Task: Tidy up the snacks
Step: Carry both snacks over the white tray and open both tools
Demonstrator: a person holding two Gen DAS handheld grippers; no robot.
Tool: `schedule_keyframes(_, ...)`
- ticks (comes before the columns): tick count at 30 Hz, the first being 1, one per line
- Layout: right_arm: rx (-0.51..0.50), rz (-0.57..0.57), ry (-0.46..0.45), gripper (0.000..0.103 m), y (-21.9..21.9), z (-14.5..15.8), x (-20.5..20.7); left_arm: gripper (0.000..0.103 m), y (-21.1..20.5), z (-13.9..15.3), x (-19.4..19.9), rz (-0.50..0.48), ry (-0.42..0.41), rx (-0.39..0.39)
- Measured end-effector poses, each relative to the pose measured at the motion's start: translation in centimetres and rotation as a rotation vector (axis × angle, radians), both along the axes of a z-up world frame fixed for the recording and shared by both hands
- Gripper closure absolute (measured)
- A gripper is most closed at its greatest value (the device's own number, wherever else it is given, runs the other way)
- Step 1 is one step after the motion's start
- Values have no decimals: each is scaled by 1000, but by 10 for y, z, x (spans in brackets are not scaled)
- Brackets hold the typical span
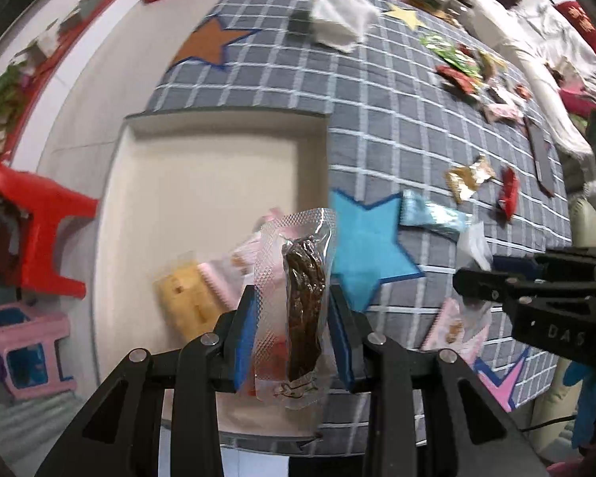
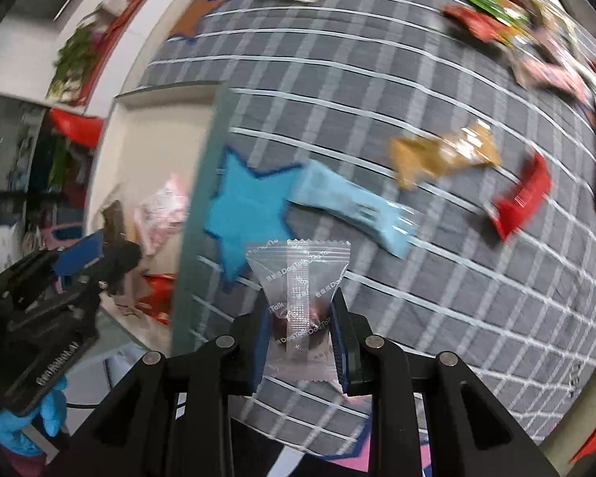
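a: tongs first, please — what are the two grippers doing?

b: left gripper [image 1: 294, 318] points down, its blue pads clamped on a clear packet with a dark brown snack strip [image 1: 304, 310] that stands upright between them. right gripper [image 2: 300, 330] is pinched together on a small clear candy wrapper [image 2: 298, 278] with a dark round sweet inside.

a: what lies under them?

b: under the left gripper is a cream tray [image 1: 202, 183] that sits at the left edge of a grey checked cloth [image 1: 417, 139]. in the tray's near end lie a yellow snack [image 1: 182, 298] and pink-wrapped packets [image 1: 222, 282], partly hidden by the held packet. the right gripper hangs over the cloth, just beside the tray's right wall, above a blue star patch [image 2: 246, 206].

a: and farther out on the cloth?

b: a light blue packet [image 2: 353, 206] touches the star's right point. beyond it, toward the right edge, lie a gold wrapper [image 2: 441, 155] and a red packet [image 2: 520, 198], well apart from the tray. a heap of mixed snacks [image 1: 469, 67] sits near the far right corner, and a white crumpled bag [image 1: 341, 16] lies near the far edge. a blue-gloved hand [image 2: 28, 425] holds the left gripper's handle.
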State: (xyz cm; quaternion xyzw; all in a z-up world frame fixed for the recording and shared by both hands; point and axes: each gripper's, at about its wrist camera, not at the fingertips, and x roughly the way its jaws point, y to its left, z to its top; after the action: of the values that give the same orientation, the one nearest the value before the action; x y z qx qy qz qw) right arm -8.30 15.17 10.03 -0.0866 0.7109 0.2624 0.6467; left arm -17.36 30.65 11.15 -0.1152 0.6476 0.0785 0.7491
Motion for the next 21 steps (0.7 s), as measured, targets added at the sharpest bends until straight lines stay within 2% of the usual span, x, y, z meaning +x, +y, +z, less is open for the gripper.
schedule_keyframes(7,29,108,26,74,105,-13,20,65,35,-8,-23,80,38,11)
schedule_keyframes(9,45,124,36,74,139,-15,25,61,40,-11,-28,87,55,8)
schedule_keyframes(11,53,134,42,74,149,-19,20,59,43,-15,-32,94,83,19)
schedule_keyframes(13,62,136,52,72,170,-32,11,50,44,-18,-35,92,105,24)
schedule_keyframes(14,63,133,63,60,164,-36,14,40,44,-19,-37,95,111,28)
schedule_keyframes(15,60,128,73,30,171,-40,17,35,44,-19,-38,99,112,31)
schedule_keyframes(16,57,125,69,17,149,-29,9,34,44,-18,-39,101,107,29)
schedule_keyframes(17,52,125,55,11,138,-19,3,33,44,-19,-39,100,106,25)
schedule_keyframes(19,31,127,27,11,115,-5,-1,32,41,-19,-38,95,108,22)
schedule_keyframes(21,-6,117,34,11,96,-6,2,32,37,-19,-35,79,107,23)
